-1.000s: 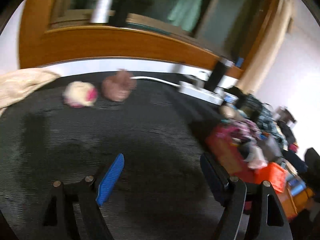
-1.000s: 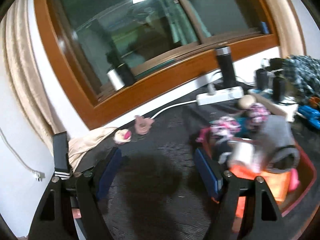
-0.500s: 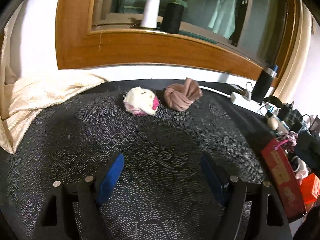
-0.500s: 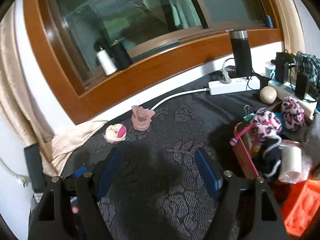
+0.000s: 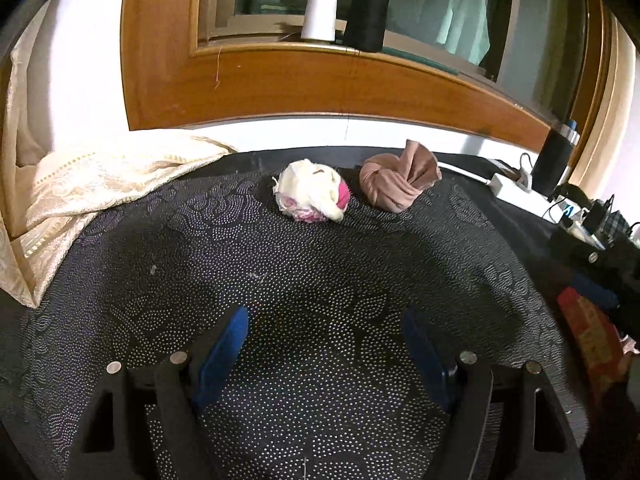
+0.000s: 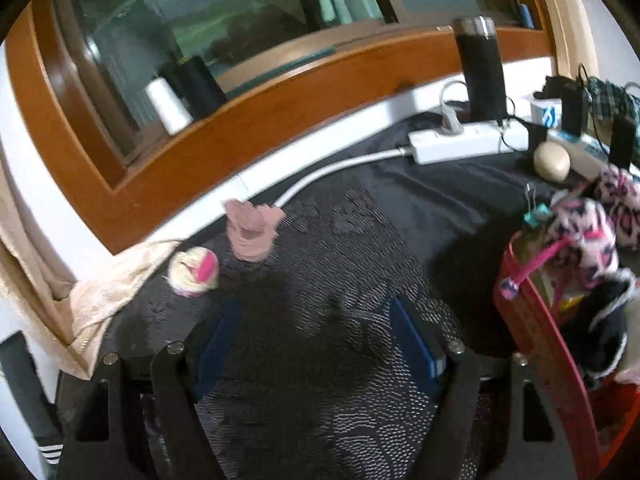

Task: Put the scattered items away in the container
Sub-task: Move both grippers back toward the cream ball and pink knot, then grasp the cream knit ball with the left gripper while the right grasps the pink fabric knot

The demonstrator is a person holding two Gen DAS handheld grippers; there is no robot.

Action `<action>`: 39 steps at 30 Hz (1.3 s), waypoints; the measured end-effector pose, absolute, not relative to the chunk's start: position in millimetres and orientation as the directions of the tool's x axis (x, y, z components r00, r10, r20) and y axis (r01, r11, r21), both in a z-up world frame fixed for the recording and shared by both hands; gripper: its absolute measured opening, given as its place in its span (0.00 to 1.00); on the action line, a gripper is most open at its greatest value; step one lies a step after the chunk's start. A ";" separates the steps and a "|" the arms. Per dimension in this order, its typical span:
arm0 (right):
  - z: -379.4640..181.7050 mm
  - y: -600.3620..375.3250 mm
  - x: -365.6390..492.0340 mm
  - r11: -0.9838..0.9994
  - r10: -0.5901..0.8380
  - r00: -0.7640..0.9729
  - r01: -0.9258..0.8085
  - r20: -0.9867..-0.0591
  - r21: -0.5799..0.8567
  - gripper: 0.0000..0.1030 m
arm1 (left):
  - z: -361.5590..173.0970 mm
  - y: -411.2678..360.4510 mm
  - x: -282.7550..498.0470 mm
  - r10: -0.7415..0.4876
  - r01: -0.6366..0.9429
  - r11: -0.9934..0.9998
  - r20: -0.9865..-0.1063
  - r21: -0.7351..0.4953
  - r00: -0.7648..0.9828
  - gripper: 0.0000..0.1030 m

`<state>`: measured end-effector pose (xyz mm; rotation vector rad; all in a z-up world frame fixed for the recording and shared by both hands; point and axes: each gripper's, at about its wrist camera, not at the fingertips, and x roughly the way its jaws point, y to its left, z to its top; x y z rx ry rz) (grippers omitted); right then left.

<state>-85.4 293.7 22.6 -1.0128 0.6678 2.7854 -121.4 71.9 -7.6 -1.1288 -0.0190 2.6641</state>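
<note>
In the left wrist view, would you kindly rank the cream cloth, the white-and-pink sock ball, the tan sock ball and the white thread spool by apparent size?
1. cream cloth, by far the largest.
2. tan sock ball and white-and-pink sock ball: they look alike, so no ranking.
3. white thread spool, smallest, though it stands farther back, so its true size is uncertain.

- The red box [image 5: 588, 344] is cut off by the right edge of the left wrist view, so what it holds cannot be told there.
- In the right wrist view the pink sock ball [image 6: 253, 230] is smeared by blur.
- The cream curtain [image 6: 92, 300] runs out past the left edge.
- The labels on the small chargers [image 6: 572, 110] are too small to read.
</note>
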 end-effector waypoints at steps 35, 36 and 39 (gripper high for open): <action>9.3 298.6 -88.1 -0.891 -0.091 -0.740 -0.239 -0.667 0.386 0.77 | -11.6 86.8 -249.8 0.214 -0.174 -0.976 -0.712 -0.130 -0.668 0.78; 9.7 298.5 -88.0 -0.891 -0.092 -0.741 -0.237 -0.666 0.387 0.77 | -13.1 90.0 -255.2 0.210 -0.179 -0.977 -0.714 -0.120 -0.668 0.78; 9.1 298.3 -88.7 -0.892 -0.091 -0.739 -0.237 -0.667 0.384 0.77 | -18.0 93.1 -263.2 0.210 -0.181 -0.976 -0.725 -0.118 -0.656 0.78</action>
